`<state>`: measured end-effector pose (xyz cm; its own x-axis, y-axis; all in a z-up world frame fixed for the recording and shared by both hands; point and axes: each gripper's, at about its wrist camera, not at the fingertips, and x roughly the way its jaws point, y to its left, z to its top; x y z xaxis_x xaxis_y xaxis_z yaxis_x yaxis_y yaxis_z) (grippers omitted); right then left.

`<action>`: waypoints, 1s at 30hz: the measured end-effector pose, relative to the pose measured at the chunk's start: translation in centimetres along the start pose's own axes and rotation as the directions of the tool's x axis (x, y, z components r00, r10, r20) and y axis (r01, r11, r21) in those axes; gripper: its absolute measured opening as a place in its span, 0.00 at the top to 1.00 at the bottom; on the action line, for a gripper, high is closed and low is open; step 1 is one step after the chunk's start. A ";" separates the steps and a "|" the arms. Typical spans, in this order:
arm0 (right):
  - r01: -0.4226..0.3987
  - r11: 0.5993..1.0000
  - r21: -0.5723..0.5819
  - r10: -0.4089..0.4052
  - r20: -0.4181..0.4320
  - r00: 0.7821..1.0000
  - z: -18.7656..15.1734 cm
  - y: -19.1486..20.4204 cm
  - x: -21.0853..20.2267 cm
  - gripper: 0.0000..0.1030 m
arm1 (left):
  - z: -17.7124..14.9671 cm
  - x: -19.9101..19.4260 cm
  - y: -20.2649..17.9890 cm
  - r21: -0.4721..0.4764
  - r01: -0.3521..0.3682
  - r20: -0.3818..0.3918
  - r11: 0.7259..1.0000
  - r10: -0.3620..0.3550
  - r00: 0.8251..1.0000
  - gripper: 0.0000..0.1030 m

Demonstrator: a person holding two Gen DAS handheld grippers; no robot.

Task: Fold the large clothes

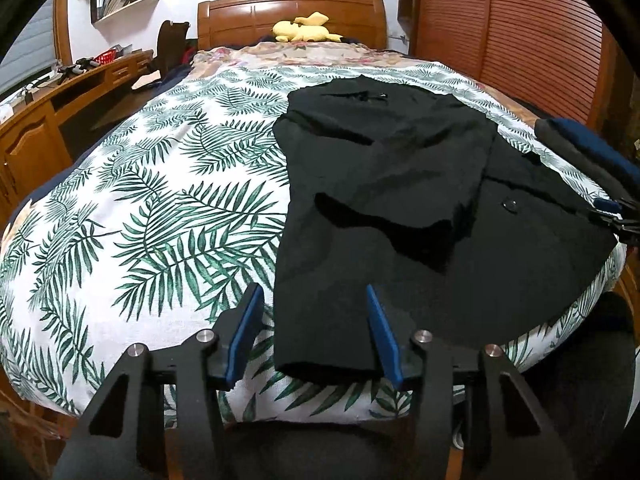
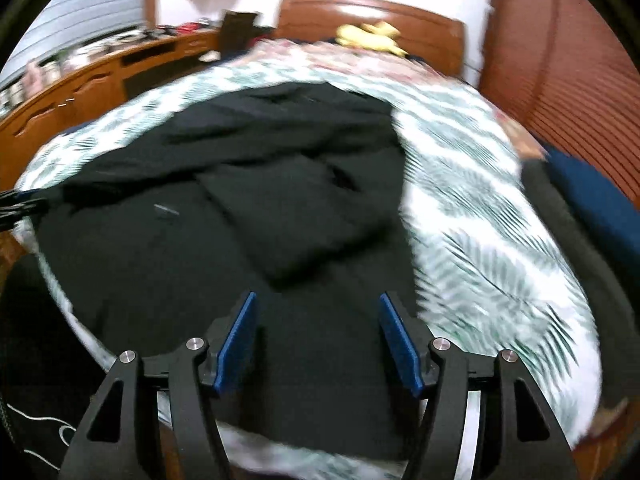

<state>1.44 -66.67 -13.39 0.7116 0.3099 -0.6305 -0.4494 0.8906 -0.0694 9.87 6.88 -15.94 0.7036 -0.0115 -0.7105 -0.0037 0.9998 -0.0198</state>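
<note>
Only left view shows garment button clearly.

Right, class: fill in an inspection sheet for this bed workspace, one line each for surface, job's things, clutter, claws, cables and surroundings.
Surface: bed with green leaf-print white cover.
Job's things: large black garment, partly folded, lying flat, near edge at the bed's foot.
Clutter: yellow plush toy by the headboard; dark blue folded fabric at the bed's side.
Claws: left claw open over the garment's near corner; right claw open above the garment, view blurred.
Cables: nothing seen.
Surroundings: wooden headboard, wooden desk, slatted wooden doors.
</note>
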 end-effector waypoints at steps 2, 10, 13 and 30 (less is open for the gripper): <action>0.001 0.999 0.041 -0.001 -0.016 1.000 -0.6 -1.6 -0.3 0.37 | -0.1 -0.1 0.2 0.000 -0.001 -0.003 1.000 0.001 1.000 0.48; -0.062 0.993 0.095 0.068 -0.059 0.996 -1.7 -2.3 -0.2 0.37 | -0.8 0.2 0.6 -0.020 0.011 -0.016 1.000 -0.011 1.000 0.48; -0.100 0.991 0.088 0.105 -0.043 0.994 -1.5 -1.7 -0.6 0.39 | -0.9 0.1 0.6 -0.020 0.012 -0.014 1.000 -0.012 1.000 0.48; -0.056 0.996 0.062 0.059 -0.047 0.997 -1.6 -1.0 -0.9 0.41 | -1.1 0.4 0.7 -0.034 0.019 -0.016 0.999 -0.019 1.000 0.48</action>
<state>0.35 -68.37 -14.02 0.6576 0.3456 -0.6694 -0.4538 0.8910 0.0141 9.33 7.60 -17.03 0.6920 -0.0311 -0.7212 -0.0149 0.9983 -0.0572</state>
